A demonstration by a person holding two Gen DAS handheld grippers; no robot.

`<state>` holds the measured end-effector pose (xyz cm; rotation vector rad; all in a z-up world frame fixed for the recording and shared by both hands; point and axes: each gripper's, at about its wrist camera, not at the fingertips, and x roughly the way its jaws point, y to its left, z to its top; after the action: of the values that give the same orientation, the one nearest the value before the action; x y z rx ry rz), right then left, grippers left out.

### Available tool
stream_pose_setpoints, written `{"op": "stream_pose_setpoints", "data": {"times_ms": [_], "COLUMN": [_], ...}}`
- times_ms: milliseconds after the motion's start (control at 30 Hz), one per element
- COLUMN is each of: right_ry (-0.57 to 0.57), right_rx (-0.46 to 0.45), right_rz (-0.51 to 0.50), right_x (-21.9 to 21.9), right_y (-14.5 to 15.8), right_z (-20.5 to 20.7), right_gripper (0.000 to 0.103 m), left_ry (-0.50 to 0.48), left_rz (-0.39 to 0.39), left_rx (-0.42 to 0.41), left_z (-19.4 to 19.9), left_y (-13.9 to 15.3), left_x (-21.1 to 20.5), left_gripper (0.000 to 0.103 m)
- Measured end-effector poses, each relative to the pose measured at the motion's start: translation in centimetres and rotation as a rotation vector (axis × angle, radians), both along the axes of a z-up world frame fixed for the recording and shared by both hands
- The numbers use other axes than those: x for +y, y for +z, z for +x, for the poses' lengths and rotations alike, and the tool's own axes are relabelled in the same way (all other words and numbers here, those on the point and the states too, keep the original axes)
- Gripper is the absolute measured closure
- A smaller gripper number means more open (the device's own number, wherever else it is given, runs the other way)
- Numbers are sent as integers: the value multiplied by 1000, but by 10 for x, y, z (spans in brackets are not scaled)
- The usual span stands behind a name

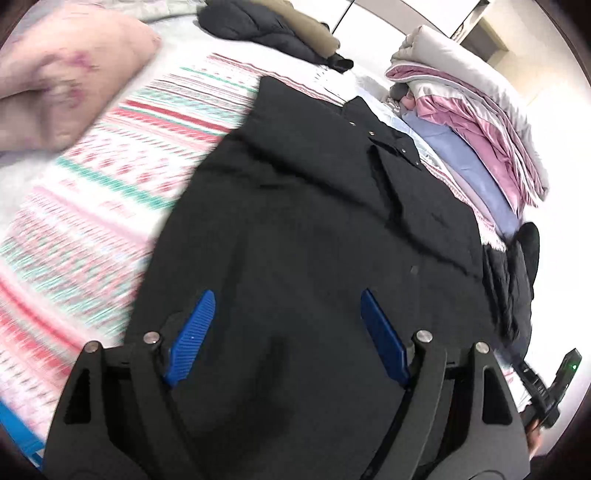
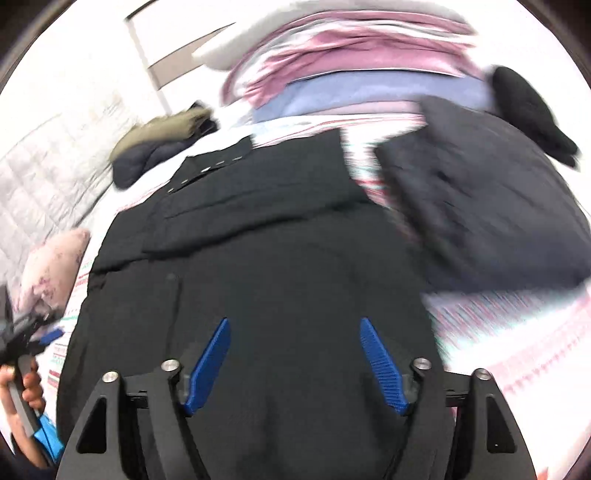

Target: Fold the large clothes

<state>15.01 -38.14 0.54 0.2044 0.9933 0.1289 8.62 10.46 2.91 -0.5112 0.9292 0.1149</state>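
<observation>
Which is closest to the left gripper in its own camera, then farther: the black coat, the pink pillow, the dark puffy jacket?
1. Black coat, right under the open jaws.
2. Pink pillow, off to the left.
3. Dark puffy jacket, at the far top.

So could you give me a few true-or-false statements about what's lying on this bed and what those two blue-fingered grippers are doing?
1. The black coat lies spread on a striped bedsheet. True.
2. The left gripper is clamped on the coat's collar. False: its jaws stand open above the coat, with nothing pinched.
3. A pink pillow lies on the bed beside the coat. True.
4. The right gripper holds a sleeve. False: it is open over the coat and grips nothing.
5. Folded pink and blue bedding is piled beyond the coat. True.
6. The coat is the only dark garment on the bed. False: another dark jacket lies further off.
</observation>
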Motion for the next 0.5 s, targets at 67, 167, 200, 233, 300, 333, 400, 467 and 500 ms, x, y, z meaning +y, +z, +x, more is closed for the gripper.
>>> {"op": "stream_pose_setpoints", "data": {"times_ms": [67,167,200,233,300,333,400,467,500], "right_ry": [-61,-76,-79,-82,-87,-86,-76,-52,-46], "right_rx": [11,12,8,5,-4,-8,-27,-53,-64], "right_rz": [16,71,106,153,244,275,326,380,391], "right_x": [-32,-60,-69,-79,-93,-98,-108,-115,-118], "right_y": [-6,-14,-19,-25,-36,-41,-47,-50,-51], "right_z": [-32,-68,-80,-91,-107,-113,-126,-137,-141], "right_gripper": [25,25,25,25,25,25,25,26,26], "left_ry": [26,98,117,116,110,107,96,89,81], "left_rz": [21,-4,-31,-53,-95,-111,-135,-168,-177], "left_rx": [24,56,58,58,38,26,15,-2,-9], "left_z": [-40,-81,-98,-110,-131,-140,-151,-160,-160], "left_y": [-8,-21,-26,-29,-35,-38,-42,-50,-53], "left_x": [23,51,61,64,67,66,63,58,55], "left_gripper": [22,22,22,22,22,22,23,36,40]}}
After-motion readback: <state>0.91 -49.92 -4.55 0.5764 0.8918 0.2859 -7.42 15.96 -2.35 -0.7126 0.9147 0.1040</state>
